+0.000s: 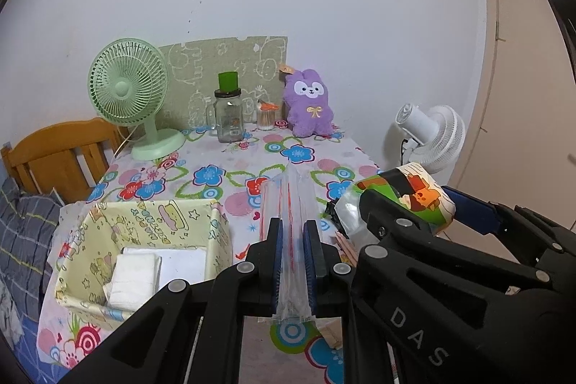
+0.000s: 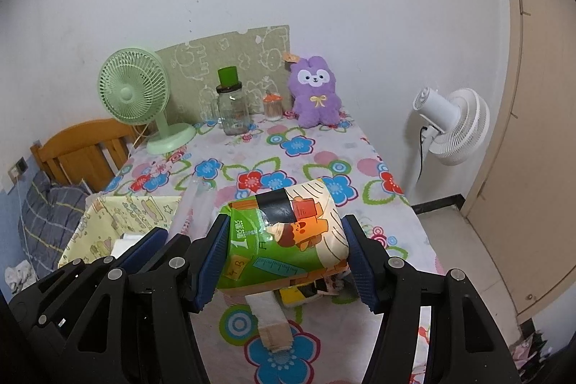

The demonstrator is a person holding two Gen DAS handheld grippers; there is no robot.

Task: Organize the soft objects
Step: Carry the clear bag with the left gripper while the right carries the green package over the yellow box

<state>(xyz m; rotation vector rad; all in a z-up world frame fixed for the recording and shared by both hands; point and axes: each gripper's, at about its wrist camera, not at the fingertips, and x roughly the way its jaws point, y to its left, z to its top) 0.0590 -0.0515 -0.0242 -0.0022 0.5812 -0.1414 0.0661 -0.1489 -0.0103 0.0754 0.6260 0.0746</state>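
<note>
**Tissue pack and plastic bag held up, box only part full**

Tissue pack (image 2: 288, 240), green and orange, squeezed between the pads of the right gripper (image 2: 286, 258), lifted off the flowery table (image 2: 324, 150). Squashed a little at the sides, so soft. Jaws closed part way, stopped by the pack.

Clear plastic bag (image 1: 293, 240) with a red strip, pinched in the left gripper (image 1: 292, 261). Jaws nearly shut, only the thin bag between them. Bag standing up on its edge, just left of the tissue pack.

Under the pack, a strip of white paper and some small bits on the table, too hidden to name.

Down on the left, yellow box (image 1: 212, 240) with a folded white cloth (image 1: 135, 279) already inside. Plenty of room left in there.

Far back by the wall, purple bunny toy (image 1: 311, 105) sitting up, not put away yet. Near it a green fan (image 1: 129, 92), a glass jar (image 1: 228, 116).

Looks about part way done: cloth in, pack and bag in the air, bunny still waiting.
</note>
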